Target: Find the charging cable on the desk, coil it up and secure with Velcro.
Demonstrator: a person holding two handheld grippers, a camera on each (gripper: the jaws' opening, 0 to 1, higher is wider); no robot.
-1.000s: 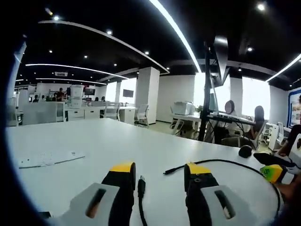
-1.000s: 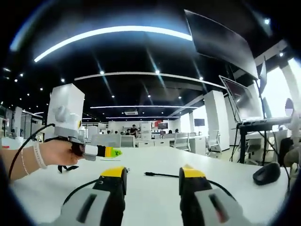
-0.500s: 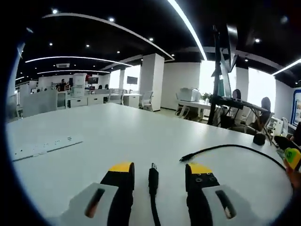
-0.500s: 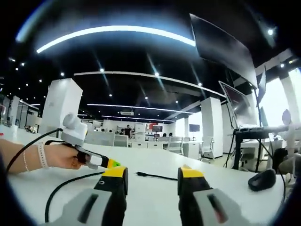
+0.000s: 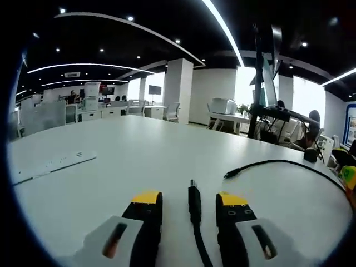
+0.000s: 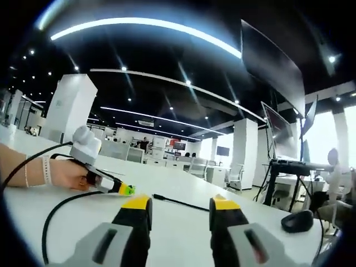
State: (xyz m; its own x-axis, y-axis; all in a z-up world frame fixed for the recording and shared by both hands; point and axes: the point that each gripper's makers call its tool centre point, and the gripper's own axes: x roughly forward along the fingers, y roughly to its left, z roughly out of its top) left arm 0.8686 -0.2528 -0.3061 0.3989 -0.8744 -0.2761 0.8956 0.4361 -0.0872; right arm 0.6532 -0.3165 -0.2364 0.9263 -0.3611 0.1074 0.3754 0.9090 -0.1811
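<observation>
A black charging cable lies on the white desk [image 5: 111,167]. One plug end [image 5: 193,197] rests between the jaws of my left gripper [image 5: 189,198], which stands open and is not clamped on it. The other plug [image 5: 231,173] lies further out, and the cord [image 5: 289,162] arcs away to the right. My right gripper [image 6: 180,202] is open, with nothing between its jaws. Beyond it the cable end [image 6: 158,196] lies on the desk. A hand holds the left gripper [image 6: 127,190] at the left, and a cord loop [image 6: 47,222] curves below it. The right gripper's green-yellow tip [image 5: 349,179] shows at the far right.
A white power strip [image 5: 47,165] lies on the desk at the left. A black mouse [image 6: 295,221] sits at the right, near a monitor on a stand [image 6: 286,142]. Office desks and chairs stand beyond the desk.
The left gripper has moved around the near plug, which now sits further up between its jaws. The right view has tilted, and the hand with the left gripper appears lower in it.
</observation>
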